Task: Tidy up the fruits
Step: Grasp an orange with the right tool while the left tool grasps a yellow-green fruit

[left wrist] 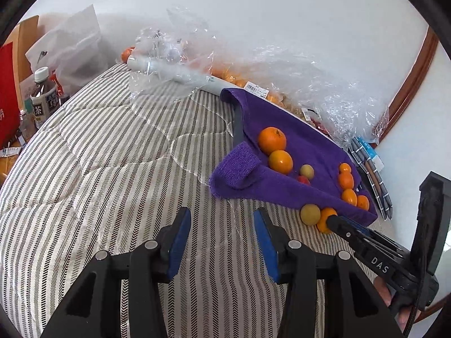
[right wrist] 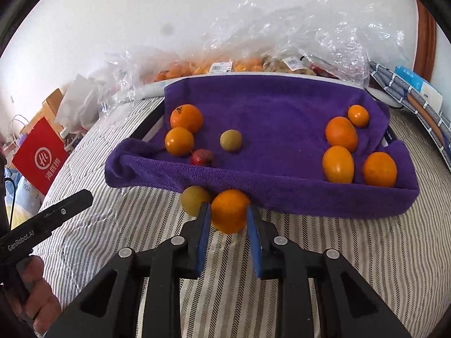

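Down on the striped quilt (right wrist: 352, 253), the right gripper (right wrist: 229, 219) has its blue pads pressed against either side of an orange (right wrist: 229, 209), which sits on the quilt just in front of the near edge of the purple towel (right wrist: 267, 107). A yellow-green fruit (right wrist: 194, 198) lies touching the orange on its left. On the towel, two oranges, a small yellow-green fruit and a small red fruit (right wrist: 201, 156) gather at the left – four more oranges (right wrist: 341, 133) cluster at the right. The left gripper (left wrist: 222, 222) hovers over bare quilt, well left of the orange, its jaws spread with nothing between them. Beyond the towel, along the white wall, lie crumpled clear plastic bags (right wrist: 296, 36) holding more fruit.
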Available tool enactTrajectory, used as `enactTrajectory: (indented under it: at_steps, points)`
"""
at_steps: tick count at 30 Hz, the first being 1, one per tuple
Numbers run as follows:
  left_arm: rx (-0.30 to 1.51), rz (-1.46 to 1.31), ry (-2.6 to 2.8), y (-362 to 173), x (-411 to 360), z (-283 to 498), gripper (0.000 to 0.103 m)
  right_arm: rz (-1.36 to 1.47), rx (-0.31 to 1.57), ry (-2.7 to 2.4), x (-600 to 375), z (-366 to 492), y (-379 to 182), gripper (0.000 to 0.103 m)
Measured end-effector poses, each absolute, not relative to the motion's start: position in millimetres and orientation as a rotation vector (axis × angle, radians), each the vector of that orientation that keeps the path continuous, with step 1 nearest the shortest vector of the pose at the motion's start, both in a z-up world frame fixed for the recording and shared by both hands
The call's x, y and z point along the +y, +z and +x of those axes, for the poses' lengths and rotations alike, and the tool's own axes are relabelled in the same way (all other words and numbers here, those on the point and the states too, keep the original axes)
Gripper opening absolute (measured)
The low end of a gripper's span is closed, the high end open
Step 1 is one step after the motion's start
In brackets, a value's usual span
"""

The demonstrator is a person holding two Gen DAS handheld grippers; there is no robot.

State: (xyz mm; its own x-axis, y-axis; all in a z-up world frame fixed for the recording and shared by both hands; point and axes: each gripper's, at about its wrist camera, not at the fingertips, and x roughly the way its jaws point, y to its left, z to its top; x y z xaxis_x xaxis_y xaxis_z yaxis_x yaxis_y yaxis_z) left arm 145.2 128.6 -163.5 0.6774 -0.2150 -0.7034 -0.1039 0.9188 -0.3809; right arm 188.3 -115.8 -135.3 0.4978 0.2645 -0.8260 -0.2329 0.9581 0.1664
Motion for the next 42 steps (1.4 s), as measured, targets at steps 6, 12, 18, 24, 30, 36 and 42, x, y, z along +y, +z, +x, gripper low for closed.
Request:
enactTrajectory:
  at_steps: [6, 12, 18, 24, 30, 36, 42]
  points:
    - [0.846, -0.420, -0.076, -166, 129, 147, 0.045, 0.040, 1.030, 0.307, -115, 195, -146, 0.035]
    - [0.856, -0.358, -0.073, -167, 119, 147, 0.045, 0.021, 1.013, 0.300, -127, 186, -141, 0.034]
    - [0.874, -0.290, -0.086, -170, 106, 151, 0.045, 0.001, 1.034, 0.316, -156, 168, -135, 0.034]
    - [0.867, -0.231, -0.091, -168, 96, 150, 0.045, -0.021, 1.063, 0.333, -171, 162, -142, 0.034]
    - [0.872, -0.265, -0.102, -170, 100, 150, 0.045, 0.009, 1.049, 0.322, -170, 171, -147, 0.034]
    - [0.867, -0.228, -0.144, -167, 90, 146, 0.045, -0.035, 0.998, 0.296, -181, 161, -140, 0.034]
    - [0.931, -0.201, -0.229, -170, 53, 160, 0.044, -0.108, 0.934, 0.247, -204, 144, -133, 0.034]
